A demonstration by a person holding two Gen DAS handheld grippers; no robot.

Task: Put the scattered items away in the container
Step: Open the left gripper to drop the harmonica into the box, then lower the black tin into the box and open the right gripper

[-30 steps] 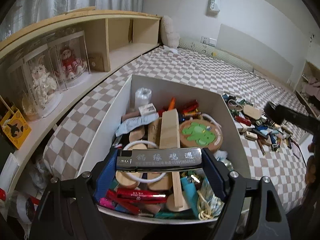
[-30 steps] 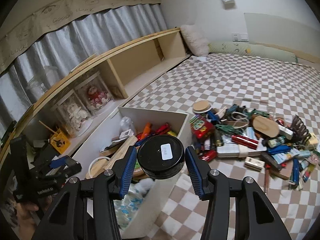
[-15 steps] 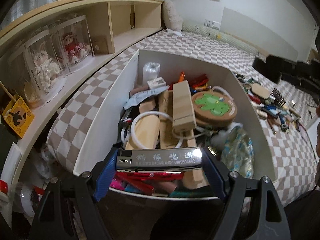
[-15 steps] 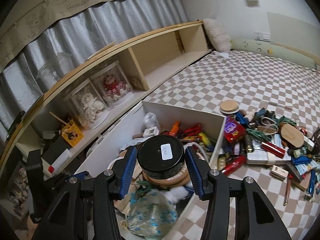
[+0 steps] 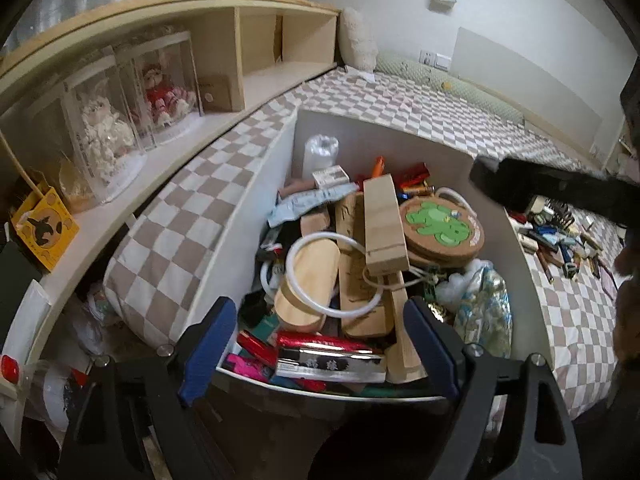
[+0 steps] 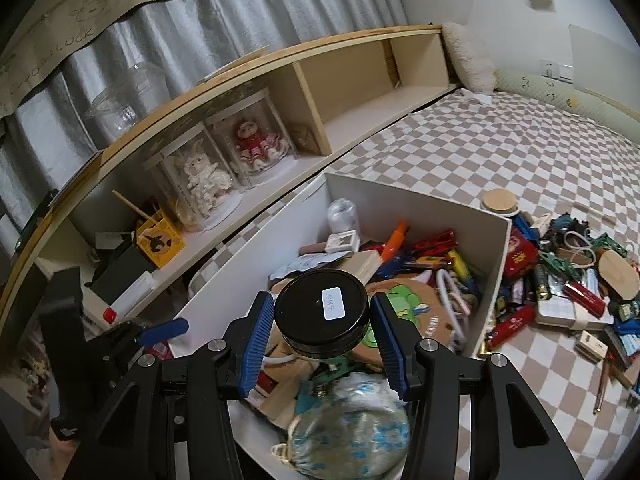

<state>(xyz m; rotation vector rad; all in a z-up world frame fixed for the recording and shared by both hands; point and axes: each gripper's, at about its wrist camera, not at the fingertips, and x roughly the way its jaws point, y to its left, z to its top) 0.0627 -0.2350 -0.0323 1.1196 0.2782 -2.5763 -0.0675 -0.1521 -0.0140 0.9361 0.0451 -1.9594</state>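
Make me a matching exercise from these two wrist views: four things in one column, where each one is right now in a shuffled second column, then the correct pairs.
Things
1. black round jar
2. silver harmonica
3. bamboo lid
4. doll in red dress

Places
A. on the checkered bedspread, just beyond the box's far corner
B. between the right gripper's fingers, above the white box
C. in a clear case on the wooden shelf
D. lying in the box, at its near edge

Pairs: 1-B, 2-D, 3-A, 4-C
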